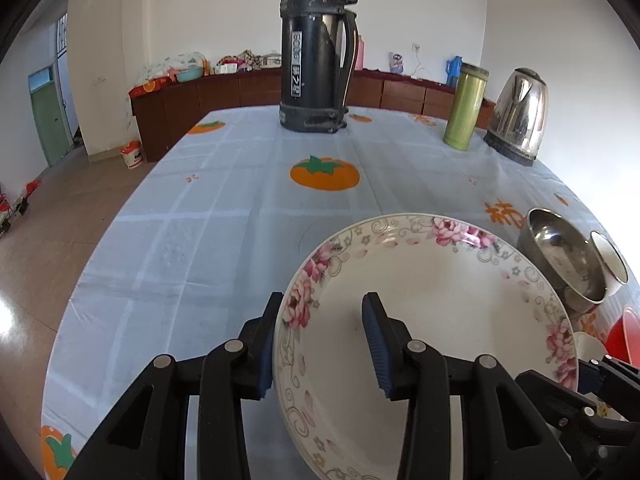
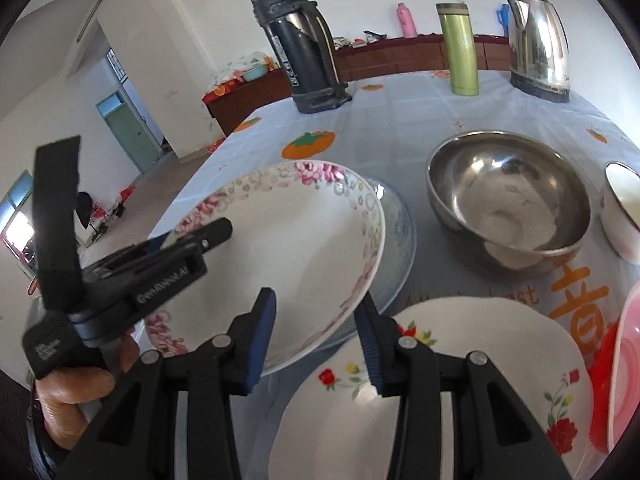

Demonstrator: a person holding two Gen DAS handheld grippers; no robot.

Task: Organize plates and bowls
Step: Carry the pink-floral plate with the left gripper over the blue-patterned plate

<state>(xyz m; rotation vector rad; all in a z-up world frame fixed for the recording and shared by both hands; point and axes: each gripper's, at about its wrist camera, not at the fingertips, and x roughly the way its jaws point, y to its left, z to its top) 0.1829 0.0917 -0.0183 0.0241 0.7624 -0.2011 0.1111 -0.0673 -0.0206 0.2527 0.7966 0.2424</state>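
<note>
A white deep plate with pink flowers [image 1: 432, 300] [image 2: 304, 232] hangs tilted above the table, held from both sides. My left gripper [image 1: 323, 308] is shut on its left rim, one finger outside and one inside the dish. My right gripper [image 2: 316, 304] is shut on the near right rim in the same way. The left gripper's body [image 2: 176, 260] shows in the right wrist view, with a person's hand [image 2: 76, 388] on it. Under the held plate lies a bluish plate [image 2: 396, 220]. A white plate with red flowers [image 2: 460, 360] lies below my right gripper.
A steel bowl [image 2: 508, 200] [image 1: 560, 256] and a white cup [image 2: 624, 216] stand to the right. A pink dish [image 2: 628, 360] sits at the right edge. At the far side stand a black thermos [image 1: 316, 52], a green tumbler [image 1: 466, 108] and a steel kettle [image 1: 518, 116]. The table edge [image 1: 100, 248] runs along the left.
</note>
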